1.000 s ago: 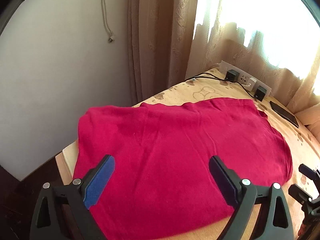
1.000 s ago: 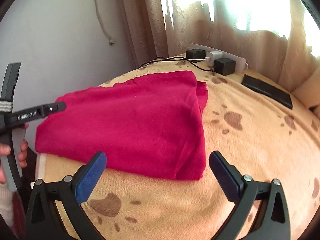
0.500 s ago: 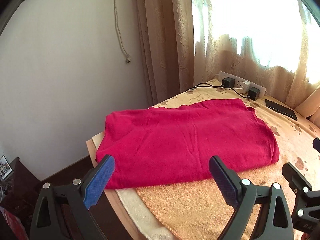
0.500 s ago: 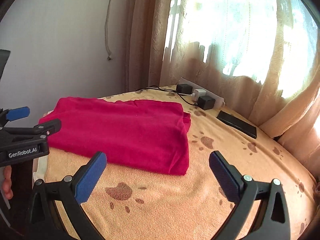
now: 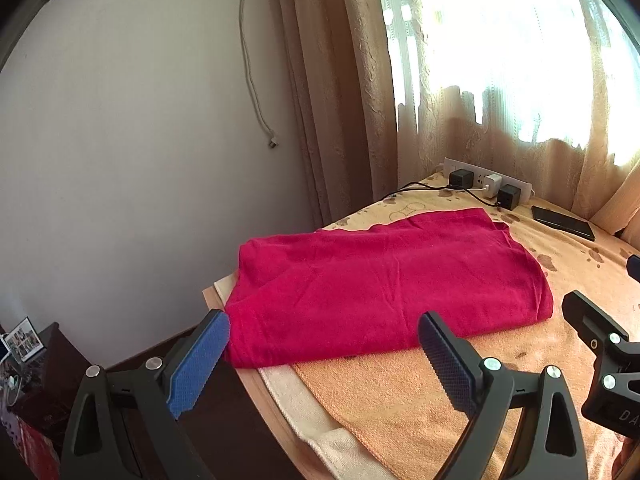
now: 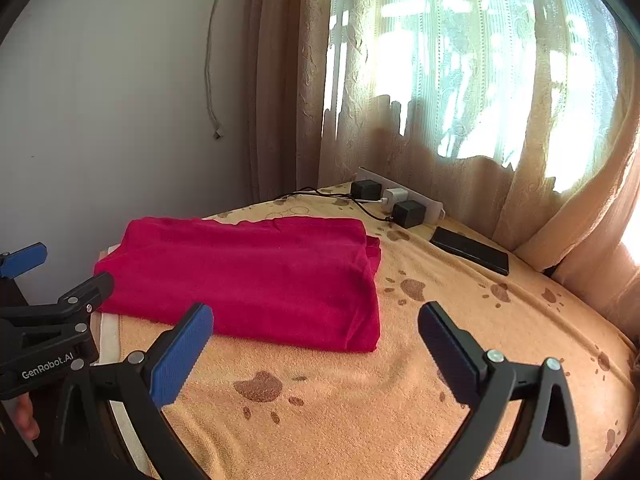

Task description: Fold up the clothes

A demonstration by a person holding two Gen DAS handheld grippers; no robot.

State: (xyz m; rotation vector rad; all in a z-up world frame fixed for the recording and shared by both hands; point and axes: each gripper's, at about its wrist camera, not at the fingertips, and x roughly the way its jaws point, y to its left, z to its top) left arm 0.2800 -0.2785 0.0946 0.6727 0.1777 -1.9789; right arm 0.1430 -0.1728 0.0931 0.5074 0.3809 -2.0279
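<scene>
Since the red garment [image 5: 384,280] ahead looks soft and limp, we keep both left tongs [image 5: 324,356] and right tongs [image 6: 316,348] apart, aiming for its near folded edge.

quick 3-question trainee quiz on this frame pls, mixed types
1. True or false: the left claw is shut on the red garment.
2. The black phone lies: A) on the garment B) on the orange cover, right of the garment C) under the power strip.
3. Fill in: the right claw is ____, holding nothing.

Key: 1 false, it is open and empty; 2 B; 3 open.
</scene>
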